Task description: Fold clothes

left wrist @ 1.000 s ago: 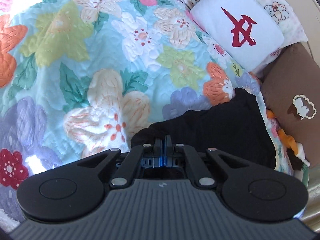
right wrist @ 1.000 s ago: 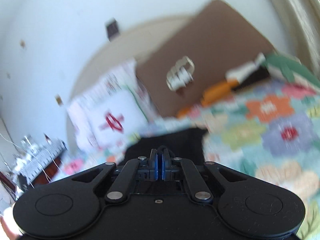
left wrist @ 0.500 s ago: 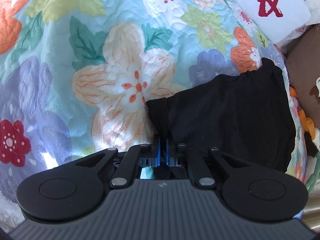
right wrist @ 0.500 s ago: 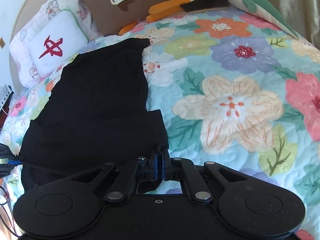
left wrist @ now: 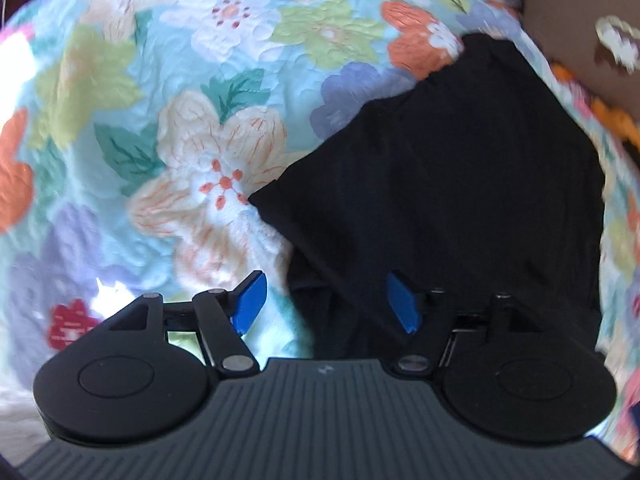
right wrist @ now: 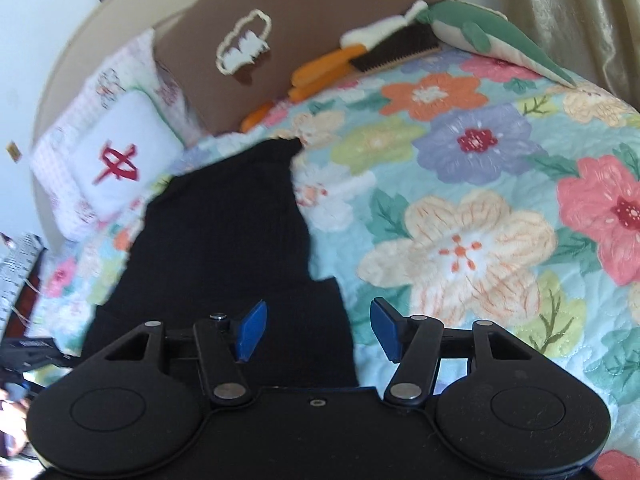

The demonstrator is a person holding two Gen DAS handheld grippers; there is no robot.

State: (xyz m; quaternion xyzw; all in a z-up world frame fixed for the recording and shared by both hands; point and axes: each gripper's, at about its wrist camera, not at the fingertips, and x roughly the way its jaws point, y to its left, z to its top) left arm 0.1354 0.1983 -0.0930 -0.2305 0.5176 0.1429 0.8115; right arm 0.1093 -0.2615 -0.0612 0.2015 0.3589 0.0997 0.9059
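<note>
A black garment (left wrist: 460, 184) lies spread flat on the floral quilt (left wrist: 160, 100), reaching toward the pillows. My left gripper (left wrist: 326, 302) is open over the garment's near left edge, with nothing between its blue pads. In the right wrist view the same garment (right wrist: 224, 240) lies ahead and to the left. My right gripper (right wrist: 318, 330) is open over the garment's near right corner, empty. The left gripper shows at that view's far left edge (right wrist: 28, 350).
At the head of the bed are a white pillow with a red mark (right wrist: 120, 160), a brown cushion (right wrist: 280, 36), orange and green plush toys (right wrist: 460, 36) and a curved headboard (right wrist: 80, 40). The quilt (right wrist: 500, 200) extends to the right.
Both grippers were shut on the garment's near edge half a second ago. Both have now opened and let it go, and the garment lies on the quilt.
</note>
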